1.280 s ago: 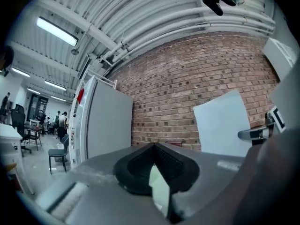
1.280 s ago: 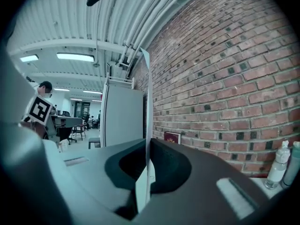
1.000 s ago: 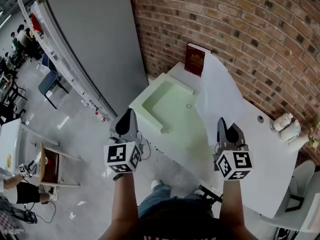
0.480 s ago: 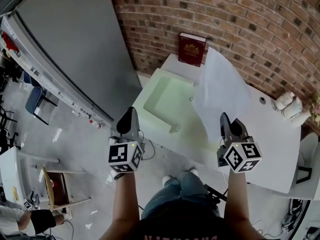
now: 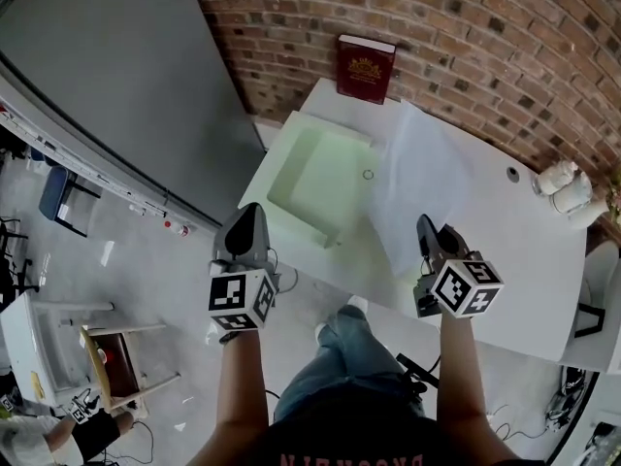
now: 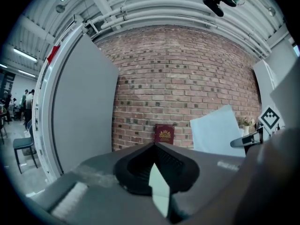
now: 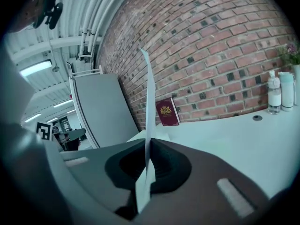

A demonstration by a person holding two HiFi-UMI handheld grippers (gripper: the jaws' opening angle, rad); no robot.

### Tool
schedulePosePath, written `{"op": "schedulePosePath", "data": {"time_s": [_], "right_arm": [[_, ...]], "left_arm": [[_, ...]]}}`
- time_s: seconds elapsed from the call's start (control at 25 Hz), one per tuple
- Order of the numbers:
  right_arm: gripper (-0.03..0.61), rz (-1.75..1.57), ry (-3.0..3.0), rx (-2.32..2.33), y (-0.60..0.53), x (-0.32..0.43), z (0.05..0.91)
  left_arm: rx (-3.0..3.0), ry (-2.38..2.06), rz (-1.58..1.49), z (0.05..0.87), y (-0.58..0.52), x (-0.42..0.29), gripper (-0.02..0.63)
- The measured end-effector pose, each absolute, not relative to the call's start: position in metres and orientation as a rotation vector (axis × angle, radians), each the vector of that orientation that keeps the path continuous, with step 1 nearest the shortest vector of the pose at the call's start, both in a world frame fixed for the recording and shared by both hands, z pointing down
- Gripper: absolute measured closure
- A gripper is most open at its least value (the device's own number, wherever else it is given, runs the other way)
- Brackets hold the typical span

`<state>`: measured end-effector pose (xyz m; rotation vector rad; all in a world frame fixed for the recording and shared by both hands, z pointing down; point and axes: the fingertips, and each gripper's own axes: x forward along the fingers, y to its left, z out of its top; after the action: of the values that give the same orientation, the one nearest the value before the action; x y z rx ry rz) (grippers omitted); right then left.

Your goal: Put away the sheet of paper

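While pinching the limp sheet of paper (image 5: 417, 178) raised by one near corner over the desk's (image 5: 524, 260) front edge, right gripper (image 5: 425, 229) clamped fully closed, left gripper (image 5: 249, 212) shut and empty off the front-left corner, risks flopping or snagging it on the tray (image 5: 310, 173) rim.

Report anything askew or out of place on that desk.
Only the sheet of paper: it stands raised off the white desk, pinched at its near edge by the right gripper, not lying flat. The red book leans against the brick wall. Nothing spilled.
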<state>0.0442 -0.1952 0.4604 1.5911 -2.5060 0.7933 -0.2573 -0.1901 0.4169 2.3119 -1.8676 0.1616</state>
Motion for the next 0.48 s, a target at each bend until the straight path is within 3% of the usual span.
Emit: {"op": "schedulePosePath", "data": {"time_s": [0.48], "right_arm": [[0.577, 1.349, -2.452, 1.386, -0.208, 0.029, 0.532]], "left_arm": [[2.258, -1.821, 0.245, 0.458, -0.198, -0.242, 0.614]]}}
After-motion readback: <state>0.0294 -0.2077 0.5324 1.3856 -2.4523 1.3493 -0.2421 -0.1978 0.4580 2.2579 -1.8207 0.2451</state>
